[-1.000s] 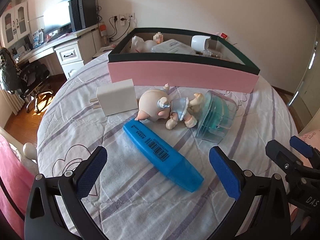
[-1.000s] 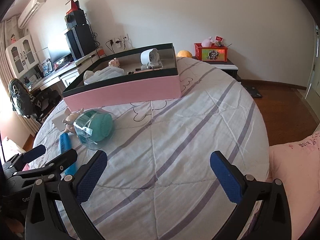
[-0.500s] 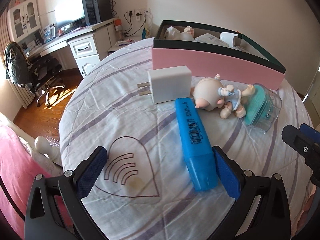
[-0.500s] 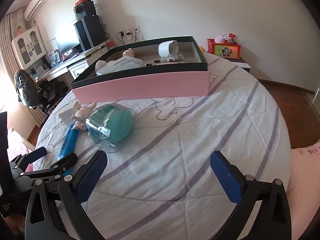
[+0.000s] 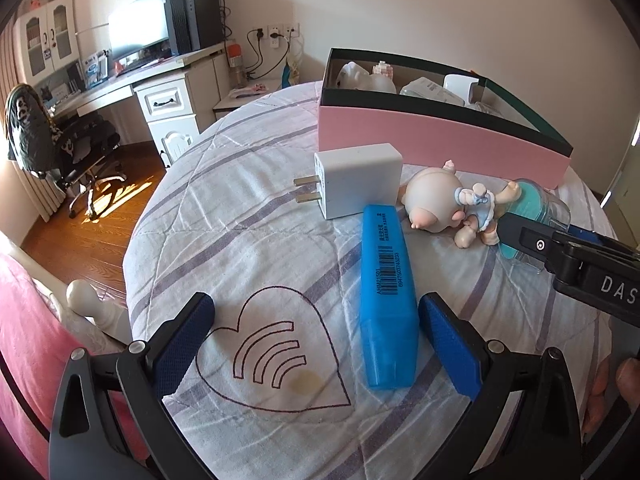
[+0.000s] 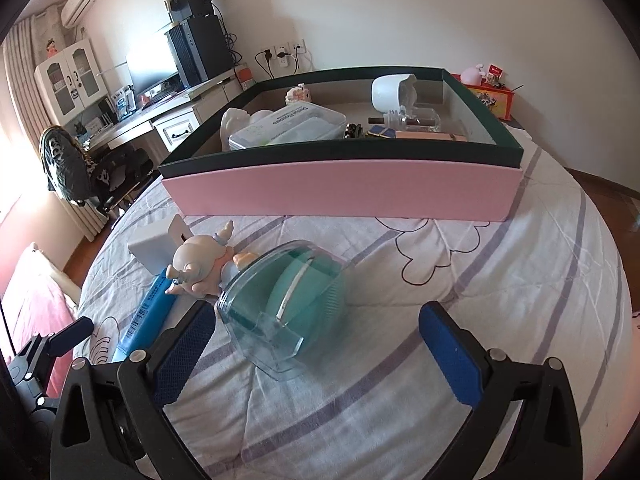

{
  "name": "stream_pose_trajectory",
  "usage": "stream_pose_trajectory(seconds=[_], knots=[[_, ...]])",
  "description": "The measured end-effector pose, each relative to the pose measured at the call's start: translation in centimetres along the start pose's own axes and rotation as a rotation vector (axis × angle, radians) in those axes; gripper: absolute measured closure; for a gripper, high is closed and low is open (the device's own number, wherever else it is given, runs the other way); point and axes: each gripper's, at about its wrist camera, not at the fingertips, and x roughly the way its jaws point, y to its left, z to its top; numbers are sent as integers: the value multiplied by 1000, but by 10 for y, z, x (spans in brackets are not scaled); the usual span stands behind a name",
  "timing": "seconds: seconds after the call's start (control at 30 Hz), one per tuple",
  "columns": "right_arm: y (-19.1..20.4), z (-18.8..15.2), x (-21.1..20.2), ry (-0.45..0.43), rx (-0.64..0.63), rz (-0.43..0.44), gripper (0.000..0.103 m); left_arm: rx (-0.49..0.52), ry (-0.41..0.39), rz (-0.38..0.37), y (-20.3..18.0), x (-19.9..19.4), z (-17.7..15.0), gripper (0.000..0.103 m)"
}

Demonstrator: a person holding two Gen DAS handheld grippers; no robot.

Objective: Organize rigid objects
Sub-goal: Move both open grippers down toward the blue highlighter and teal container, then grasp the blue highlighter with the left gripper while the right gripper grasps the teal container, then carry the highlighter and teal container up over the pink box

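Observation:
A blue highlighter (image 5: 386,294) lies on the bedspread with its near end just inside my open left gripper (image 5: 320,344), by the right finger. Beyond it lie a white plug adapter (image 5: 358,179), a pig doll (image 5: 448,204) and a clear case with a teal object (image 5: 536,216). In the right wrist view my open right gripper (image 6: 318,346) is close in front of the teal case (image 6: 286,304), its left finger beside the case. The doll (image 6: 202,266), highlighter (image 6: 148,316) and adapter (image 6: 154,244) lie left of it. The pink box (image 6: 344,188) stands behind, holding several items.
The round bed drops off to a wooden floor (image 5: 80,216) on the left. A desk (image 5: 160,76) and office chair (image 5: 60,148) stand beyond. The pink box (image 5: 436,140) sits at the bed's far side. The other gripper (image 5: 572,264) shows at the right of the left wrist view.
My left gripper swung left and closed in on the highlighter's near end. My right gripper moved forward toward the teal case, which now sits just ahead of its fingers.

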Motion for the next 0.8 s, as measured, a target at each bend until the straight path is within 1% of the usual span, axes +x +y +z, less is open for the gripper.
stream_pose_trajectory(seconds=[0.03, 0.1, 0.13, 0.17, 0.23, 0.27, 0.3, 0.37, 0.4, 0.5, 0.53, 0.57, 0.67, 0.8], knots=[[-1, 0, 0, 3, -2, 15, 21, 0, -5, -6, -1, 0, 1, 0], [-4, -3, -2, 7, -10, 19, 44, 2, -16, -17, -3, 1, 2, 0], [-5, -4, -4, 3, -17, 8, 51, 4, -25, -24, -4, 1, 2, 2], [-7, -5, -7, -2, -22, -2, 64, 7, -28, -31, -6, 1, 3, 6], [-10, -7, -10, -2, -46, -28, 65, 24, -28, -41, -11, 4, 5, 11], [-11, -8, -11, -7, -55, -52, 65, 34, -26, -39, -14, 6, 6, 17], [-13, -7, -10, -5, -51, -57, 65, 45, -22, -35, -17, 8, 7, 21], [-13, -4, -7, 10, -56, -51, 65, 60, -28, -42, -21, 8, 9, 34], [-12, -2, -4, 13, -61, -59, 65, 69, -24, -49, -24, 9, 11, 38], [-13, 5, 6, 29, -62, -61, 64, 88, -26, -57, -28, 10, 15, 60], [-13, 8, 8, 32, -66, -61, 64, 99, -27, -61, -31, 11, 15, 72], [-12, 9, 10, 31, -70, -62, 64, 113, -25, -67, -34, 13, 16, 77], [-12, 11, 13, 39, -85, -55, 65, 126, -35, -67, -36, 11, 16, 77], [-11, 6, 7, 30, -101, -14, 66, 115, -44, -81, -34, 4, 12, 77]])
